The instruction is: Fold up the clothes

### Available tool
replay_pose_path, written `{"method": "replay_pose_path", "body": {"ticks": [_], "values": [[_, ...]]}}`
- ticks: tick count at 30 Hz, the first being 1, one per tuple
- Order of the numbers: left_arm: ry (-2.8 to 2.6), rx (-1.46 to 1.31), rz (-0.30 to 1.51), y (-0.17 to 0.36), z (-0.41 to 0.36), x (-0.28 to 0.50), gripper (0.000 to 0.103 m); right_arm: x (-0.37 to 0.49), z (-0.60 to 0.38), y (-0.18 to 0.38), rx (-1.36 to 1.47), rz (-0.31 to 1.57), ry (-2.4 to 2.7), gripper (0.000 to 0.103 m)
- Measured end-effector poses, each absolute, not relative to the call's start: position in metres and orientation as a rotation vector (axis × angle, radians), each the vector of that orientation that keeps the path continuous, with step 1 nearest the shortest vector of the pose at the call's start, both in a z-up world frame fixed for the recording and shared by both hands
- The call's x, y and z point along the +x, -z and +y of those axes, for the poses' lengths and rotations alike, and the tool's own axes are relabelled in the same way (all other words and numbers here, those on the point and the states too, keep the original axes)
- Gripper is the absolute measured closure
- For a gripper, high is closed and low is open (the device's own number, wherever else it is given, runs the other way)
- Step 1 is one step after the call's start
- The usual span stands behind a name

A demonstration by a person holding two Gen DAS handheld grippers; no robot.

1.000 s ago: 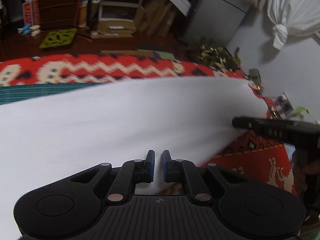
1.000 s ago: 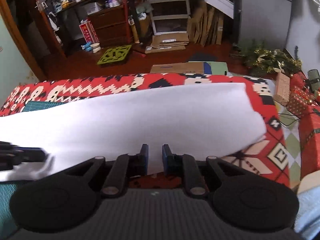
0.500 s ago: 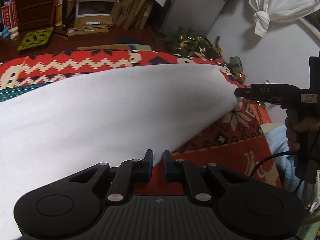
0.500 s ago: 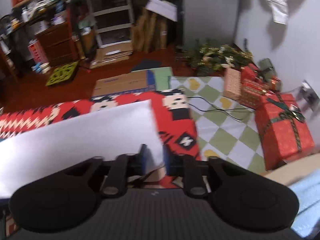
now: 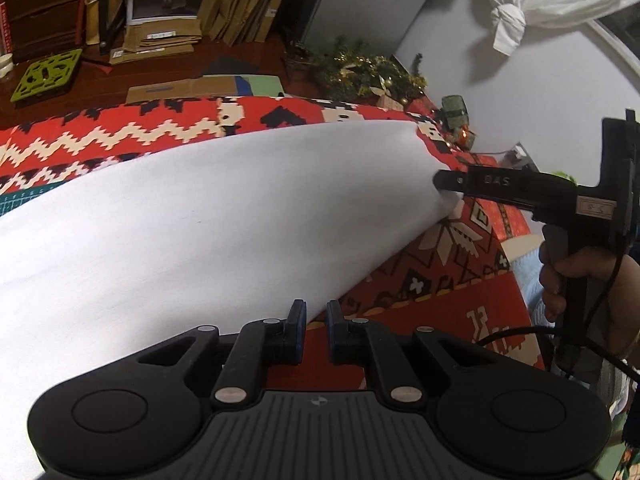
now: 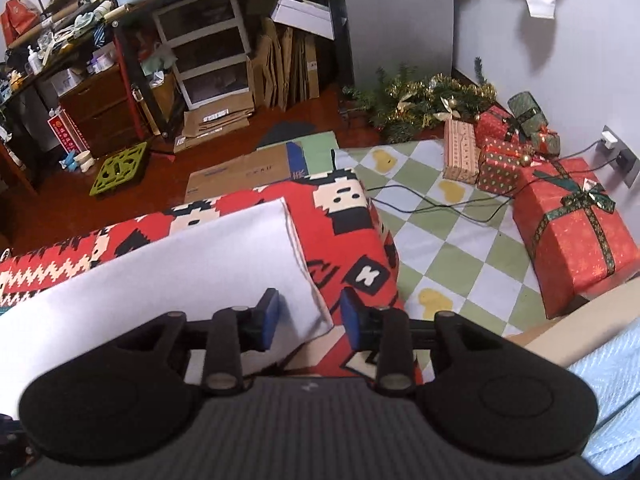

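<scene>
A white cloth [image 5: 208,216] lies stretched over a red patterned table cover [image 5: 120,128]. My left gripper [image 5: 316,330] sits at the cloth's near edge with its blue pads close together; whether it pinches the edge is unclear. In the left wrist view my right gripper [image 5: 442,181] reaches in from the right at the cloth's far right corner. In the right wrist view the right gripper [image 6: 308,316] is open, and the cloth's corner [image 6: 304,304] lies between its pads, unclamped. The white cloth [image 6: 168,276] runs off to the left there.
The table's right end [image 6: 360,240] drops to a green checked mat [image 6: 452,240] with a cable. Wrapped gift boxes [image 6: 572,232] and a tinsel garland [image 6: 424,100] lie by the wall. Cardboard [image 6: 240,172], shelves [image 6: 208,52] and a green mat [image 6: 118,168] stand beyond the table.
The right gripper has swung to the cloth's right end and its jaws have opened around the corner. The left gripper has slid right along the near edge.
</scene>
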State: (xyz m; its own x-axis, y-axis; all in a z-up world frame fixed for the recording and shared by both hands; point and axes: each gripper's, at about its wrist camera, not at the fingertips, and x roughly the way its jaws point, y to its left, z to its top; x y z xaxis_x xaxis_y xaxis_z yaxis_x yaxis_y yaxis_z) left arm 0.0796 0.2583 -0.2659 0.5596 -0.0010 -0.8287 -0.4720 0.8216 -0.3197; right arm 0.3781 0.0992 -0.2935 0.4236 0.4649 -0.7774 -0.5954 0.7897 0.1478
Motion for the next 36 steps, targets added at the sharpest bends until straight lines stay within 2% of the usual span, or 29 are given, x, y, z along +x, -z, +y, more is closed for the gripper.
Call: {"method": "replay_pose_path", "body": {"ticks": [2,3,7,12,22,36], "values": [[-0.283,-0.556,0.952,0.267,0.256,0.081,0.094,0.376,0.101,0.294,-0.169,0.908,-0.674,0.069],[-0.279,-0.555,0.954,0.267,0.255,0.082,0.094,0.375,0.103,0.294,-0.174,0.903,-0.677,0.084],[-0.263,-0.554,0.958,0.266,0.252,0.084,0.094,0.370,0.107,0.290,-0.191,0.896,-0.699,0.097],[-0.266,-0.595,0.935,0.261,0.255,0.078,0.094,0.354,0.115,0.261,-0.180,0.854,-0.780,0.098],[-0.360,-0.739,0.769,0.224,0.291,0.033,0.094,0.320,0.132,0.205,-0.157,0.766,-0.941,0.098],[-0.602,-0.989,0.610,0.218,0.374,-0.093,0.094,0.154,0.244,0.201,-0.232,0.805,-1.214,0.098]]}}
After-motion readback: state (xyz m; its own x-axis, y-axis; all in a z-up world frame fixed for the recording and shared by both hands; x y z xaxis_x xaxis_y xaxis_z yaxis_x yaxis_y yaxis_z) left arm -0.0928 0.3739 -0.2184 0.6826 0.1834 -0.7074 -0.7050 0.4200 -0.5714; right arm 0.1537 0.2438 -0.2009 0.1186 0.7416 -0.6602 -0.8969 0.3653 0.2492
